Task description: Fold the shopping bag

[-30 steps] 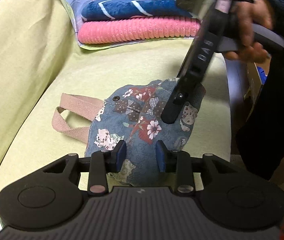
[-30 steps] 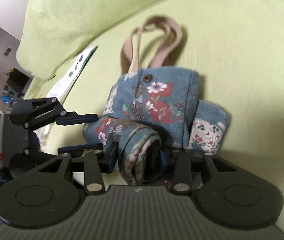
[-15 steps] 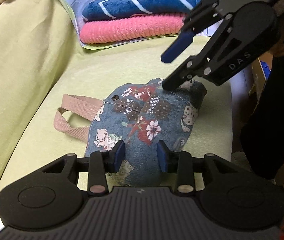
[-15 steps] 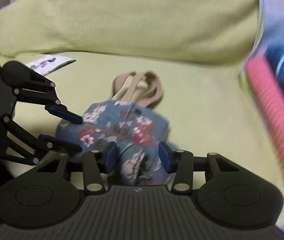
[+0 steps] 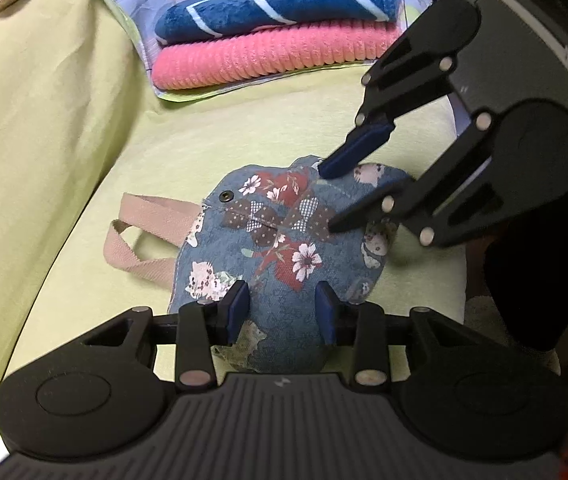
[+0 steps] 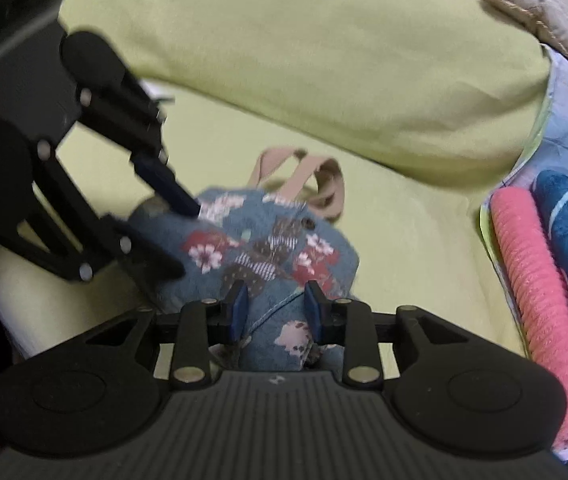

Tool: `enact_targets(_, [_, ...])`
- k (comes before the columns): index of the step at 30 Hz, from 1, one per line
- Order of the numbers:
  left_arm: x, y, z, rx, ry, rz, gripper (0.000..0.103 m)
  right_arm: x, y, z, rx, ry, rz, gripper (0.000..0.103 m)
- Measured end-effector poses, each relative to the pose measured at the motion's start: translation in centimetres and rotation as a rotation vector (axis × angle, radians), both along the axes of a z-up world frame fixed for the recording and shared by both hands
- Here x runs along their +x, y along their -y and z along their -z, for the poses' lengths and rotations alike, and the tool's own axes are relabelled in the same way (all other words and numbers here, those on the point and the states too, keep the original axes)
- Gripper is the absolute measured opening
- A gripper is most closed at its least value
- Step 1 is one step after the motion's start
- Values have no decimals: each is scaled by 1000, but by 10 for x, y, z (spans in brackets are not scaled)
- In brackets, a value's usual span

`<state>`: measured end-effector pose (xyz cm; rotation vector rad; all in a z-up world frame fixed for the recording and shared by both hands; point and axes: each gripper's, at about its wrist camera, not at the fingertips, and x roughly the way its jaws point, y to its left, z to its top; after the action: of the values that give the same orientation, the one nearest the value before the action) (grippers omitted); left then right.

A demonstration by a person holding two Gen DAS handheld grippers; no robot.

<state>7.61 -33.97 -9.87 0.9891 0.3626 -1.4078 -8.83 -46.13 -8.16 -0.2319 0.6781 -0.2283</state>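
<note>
Folded floral shopping bag (image 5: 284,248) on green sofa seat (image 5: 224,136), left tool (image 5: 282,310) open over its near end, right tool (image 5: 329,196) open at its far end

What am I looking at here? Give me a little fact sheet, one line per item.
bag: blue flowered cloth bag, folded into a bundle on the green sofa
handles: tan straps, sticking out flat
left tongs: open, straddling the bundle's near end
right tongs: open, over the opposite end
nearby: pink towel under blue towel
</note>
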Motion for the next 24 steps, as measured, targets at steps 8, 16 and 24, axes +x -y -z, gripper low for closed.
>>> enact_targets(8, [8,8,3,-21,-52,-19,47,11,26,3,171,-55,25,30])
enact_targets(16, [-9,-7,-8,-101,27,-59,19,10,29,4,219,-42,28,31])
enact_targets(24, [-10,-14,-18,-101,39,-103,8,11,28,5,244,-34,32,32])
